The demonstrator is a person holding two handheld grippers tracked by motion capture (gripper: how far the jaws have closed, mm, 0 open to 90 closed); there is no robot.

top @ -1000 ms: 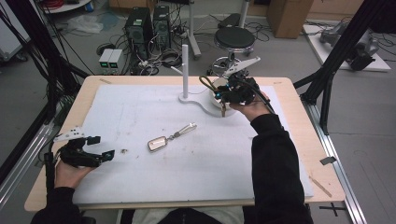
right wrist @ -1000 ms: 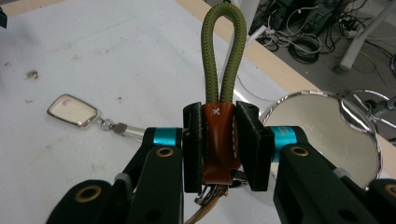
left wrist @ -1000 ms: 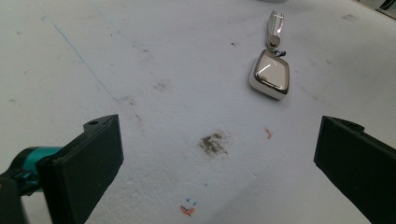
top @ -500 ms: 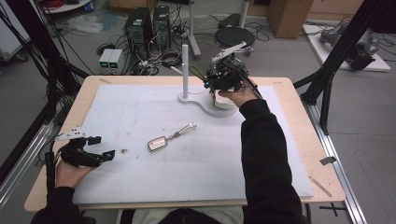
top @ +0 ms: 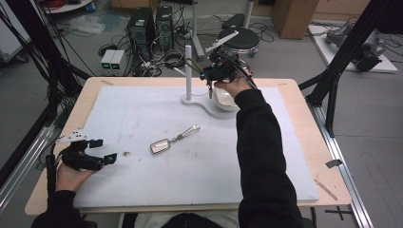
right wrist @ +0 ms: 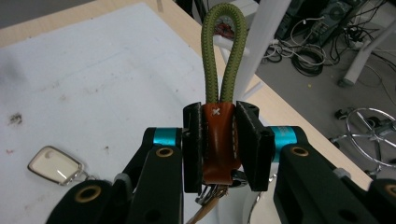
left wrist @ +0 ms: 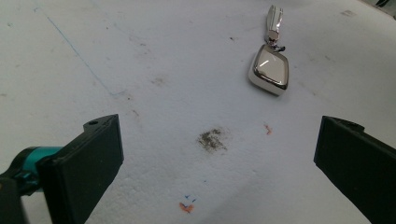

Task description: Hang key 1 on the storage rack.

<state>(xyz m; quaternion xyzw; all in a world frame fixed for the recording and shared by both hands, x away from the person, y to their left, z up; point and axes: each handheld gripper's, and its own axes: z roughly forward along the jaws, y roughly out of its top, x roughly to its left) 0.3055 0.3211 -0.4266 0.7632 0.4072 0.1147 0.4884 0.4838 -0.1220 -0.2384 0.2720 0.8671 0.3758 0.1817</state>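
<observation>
Now we see the right gripper (right wrist: 219, 147), clamped on a brown leather keychain with green cord loop (right wrist: 218, 135), moved nearer the white post (top: 188, 71); the left gripper (top: 97, 152) rests wide open, empty.

key fob (top: 161, 145) lies mid-mat (top: 142, 109), stand (top: 189, 76) probably behind it.

The white post (top: 188, 71) on its stand stands just beside the right gripper (top: 209, 78). Near the left gripper (top: 110, 158), open board (top: 142, 190) lies all around; a silver key fob (top: 160, 146) lies farther out.
</observation>
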